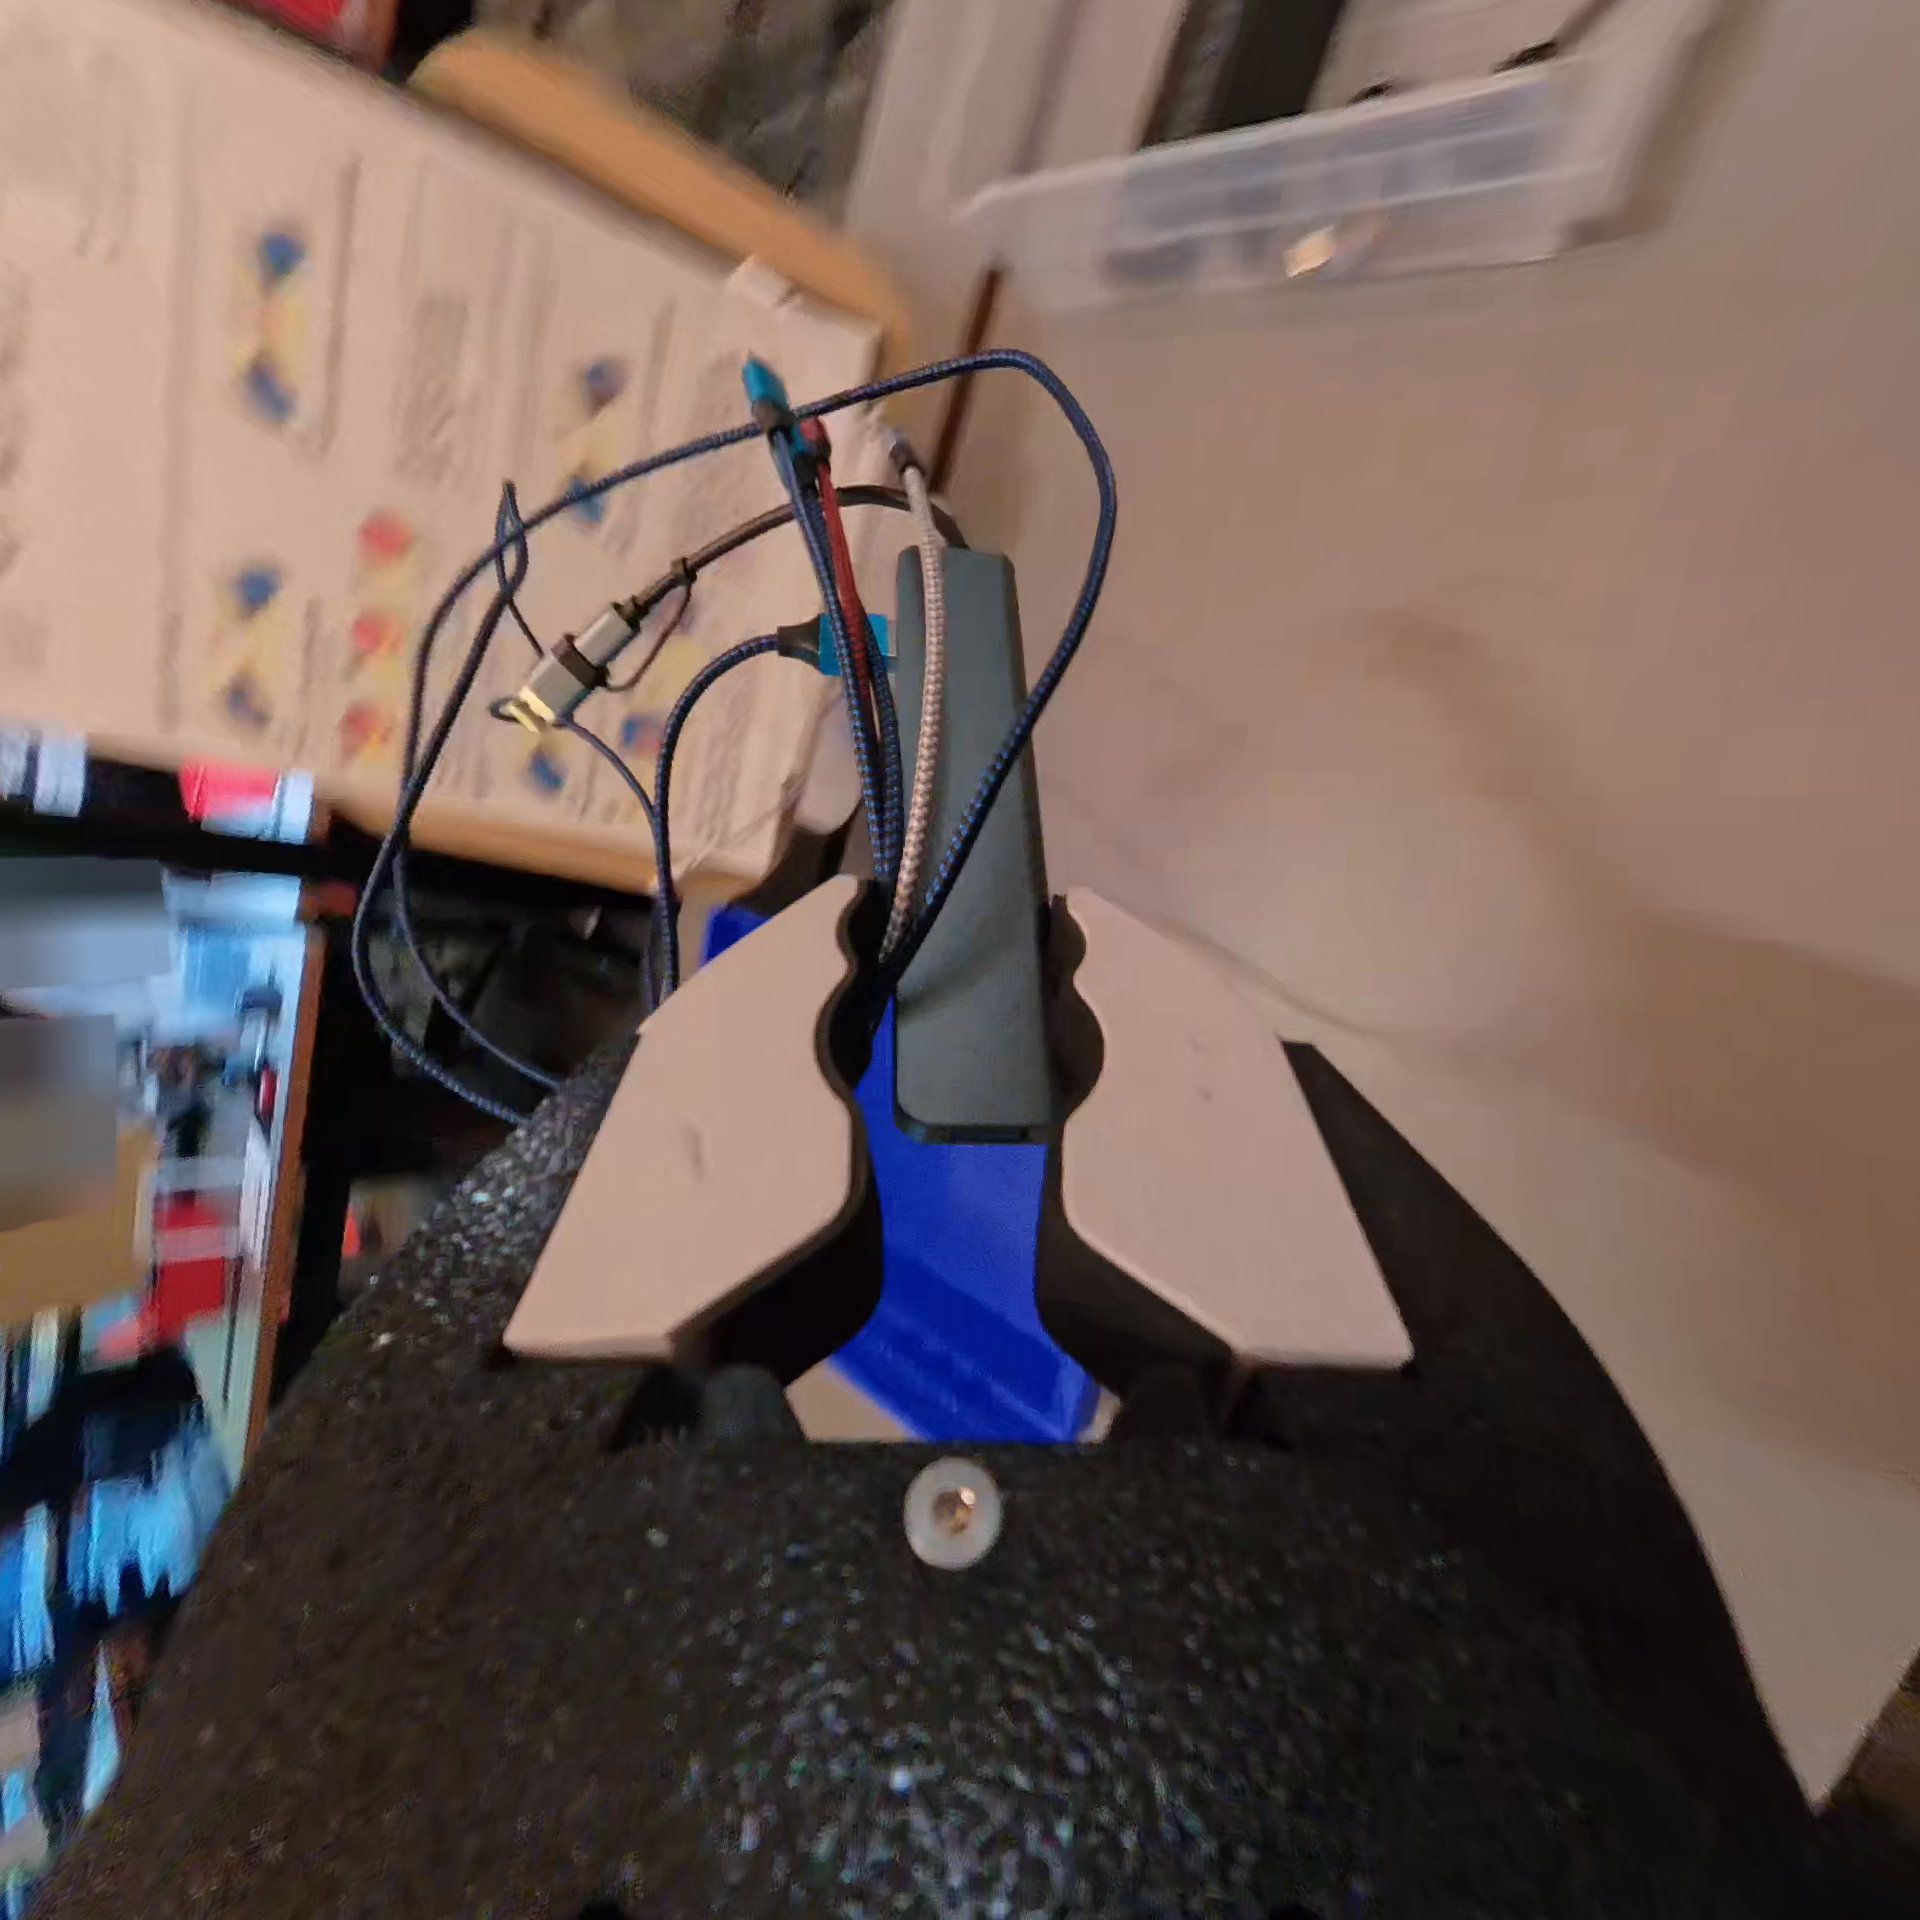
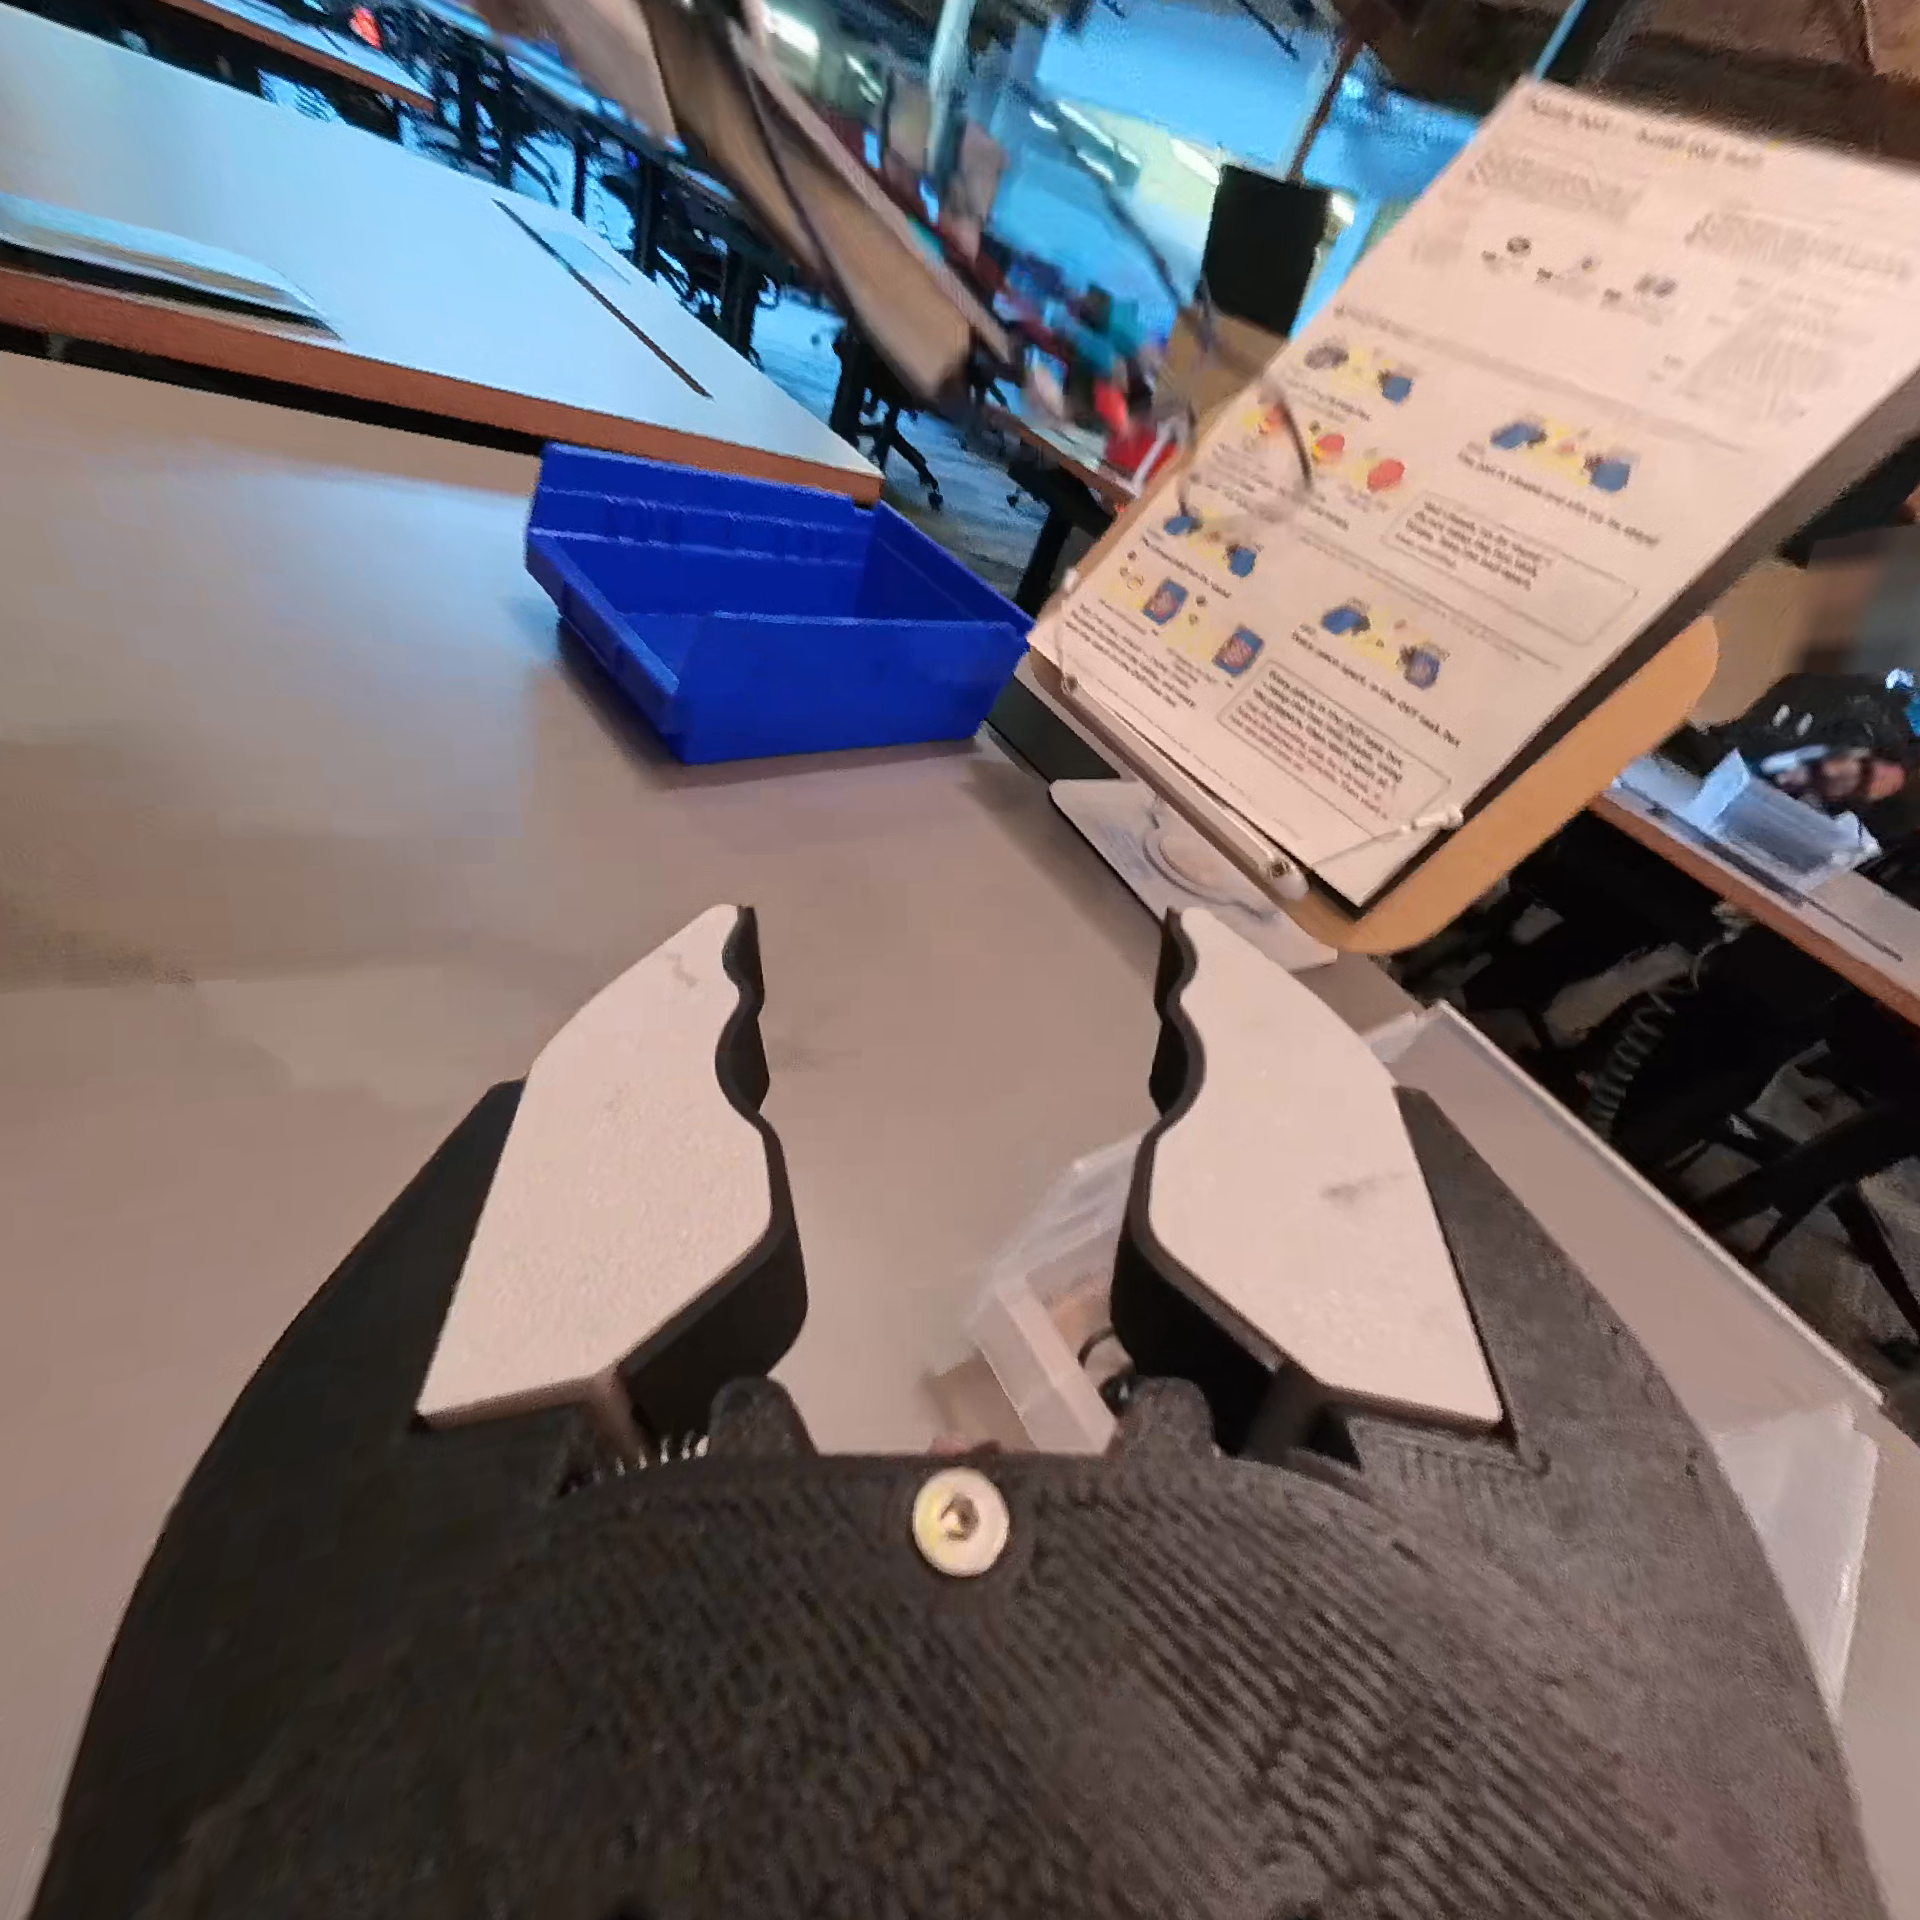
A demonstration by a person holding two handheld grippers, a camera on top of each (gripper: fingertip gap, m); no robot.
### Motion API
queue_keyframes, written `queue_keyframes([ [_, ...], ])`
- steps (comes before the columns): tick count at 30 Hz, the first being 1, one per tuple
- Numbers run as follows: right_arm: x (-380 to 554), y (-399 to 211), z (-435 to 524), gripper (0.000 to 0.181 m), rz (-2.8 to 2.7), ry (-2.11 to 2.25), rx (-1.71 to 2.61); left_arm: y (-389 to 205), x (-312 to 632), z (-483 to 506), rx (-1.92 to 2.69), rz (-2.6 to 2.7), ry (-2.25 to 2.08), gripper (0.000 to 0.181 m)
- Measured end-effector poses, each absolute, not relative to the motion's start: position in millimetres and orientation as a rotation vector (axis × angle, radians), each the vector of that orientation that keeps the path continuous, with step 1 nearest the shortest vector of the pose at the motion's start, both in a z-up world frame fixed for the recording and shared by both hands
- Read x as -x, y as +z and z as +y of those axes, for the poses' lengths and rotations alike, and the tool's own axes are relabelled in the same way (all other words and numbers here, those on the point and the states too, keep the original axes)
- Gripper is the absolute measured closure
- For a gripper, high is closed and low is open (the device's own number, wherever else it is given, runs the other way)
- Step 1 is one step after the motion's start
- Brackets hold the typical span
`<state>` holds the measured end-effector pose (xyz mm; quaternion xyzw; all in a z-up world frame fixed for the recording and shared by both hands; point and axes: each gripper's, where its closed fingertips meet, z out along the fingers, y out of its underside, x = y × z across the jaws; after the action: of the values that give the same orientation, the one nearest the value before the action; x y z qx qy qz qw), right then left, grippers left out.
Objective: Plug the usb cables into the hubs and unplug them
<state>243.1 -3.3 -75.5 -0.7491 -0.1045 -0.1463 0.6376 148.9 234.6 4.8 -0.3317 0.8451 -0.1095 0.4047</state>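
Observation:
In the left wrist view my left gripper [image 1: 961, 914] is shut on a dark grey USB hub [image 1: 966, 831] and holds it in the air, long side pointing away from me. Several braided cables [image 1: 883, 748] run along the hub between the fingers: dark blue, red and silver. One cable's blue plug [image 1: 847, 644] sits in the hub's left side. The hub's own lead ends in a loose silver connector [image 1: 556, 681] hanging at the left. In the right wrist view my right gripper [image 2: 956, 935] is open and empty above the grey table [image 2: 312, 883].
An empty blue bin [image 2: 769, 613] stands on the table ahead of the right gripper. An instruction sheet on a tilted board [image 2: 1455, 499] stands at the right; it also shows in the left wrist view [image 1: 364, 468]. A clear plastic box [image 2: 1049, 1299] lies under the right gripper. My right fingertips sit around 30 cm from my left ones.

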Motion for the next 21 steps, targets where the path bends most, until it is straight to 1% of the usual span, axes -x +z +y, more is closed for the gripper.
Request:
queue_keyframes([
  [1,-236,-71,-1,0.108,-0.266,-0.332,1.689,-9,-150,218,0.758,2.194,-0.306,0.151],
  [4,-209,-68,12,0.103,-0.377,-0.31,1.637,-60,-149,175,0.539,2.352,-0.366,0.151],
  [6,-188,-77,28,0.103,-0.462,-0.275,1.612,-95,-146,149,0.371,2.445,-0.398,0.152],
  [9,-155,-125,55,0.099,-0.629,-0.188,1.714,-136,-142,124,0.299,2.546,-0.461,0.151],
  [10,-149,-142,63,0.1,-0.679,-0.196,1.76,-144,-142,120,0.278,2.559,-0.477,0.152],
  [11,-148,-157,69,0.101,-0.71,-0.237,1.805,-151,-141,115,0.269,2.578,-0.498,0.151],
  [13,-157,-176,81,0.11,-0.708,-0.339,1.867,-158,-140,110,0.234,2.588,-0.511,0.151],
  [17,-166,-193,89,0.126,-0.679,-0.37,1.906,-159,-135,107,0.17,2.598,-0.535,0.152],
  [21,-158,-198,92,0.13,-0.715,-0.313,1.867,-151,-132,102,0.129,2.587,-0.579,0.152],
])
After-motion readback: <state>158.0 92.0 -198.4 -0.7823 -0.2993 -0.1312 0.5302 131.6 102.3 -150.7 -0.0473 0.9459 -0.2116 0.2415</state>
